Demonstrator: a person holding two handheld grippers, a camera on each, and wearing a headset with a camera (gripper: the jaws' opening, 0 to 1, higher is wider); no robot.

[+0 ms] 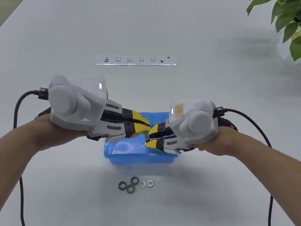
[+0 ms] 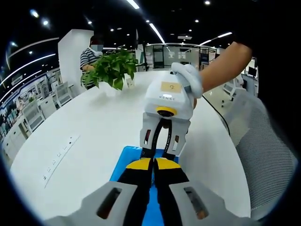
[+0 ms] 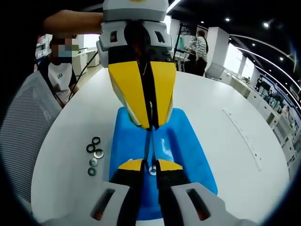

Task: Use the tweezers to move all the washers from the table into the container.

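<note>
Washers [image 1: 134,183]: five light, slippery metal rings, loose on desk [image 1: 211,70] at 6 o'clock of container [image 1: 141,155]; we judge rim-pinching best. Tweezers [image 3: 150,146]: left gripper [image 3: 149,126] and right gripper [image 3: 150,165] jaws both closed on them.

Blue container [image 1: 141,154], white table [image 1: 211,56].
Left gripper [image 1: 146,124] and right gripper [image 1: 150,141] pale grey, yellow-black jaws; tweezers [image 3: 150,143] silvery; 5 washers [image 3: 94,155] seem part silver, part dark.
</note>
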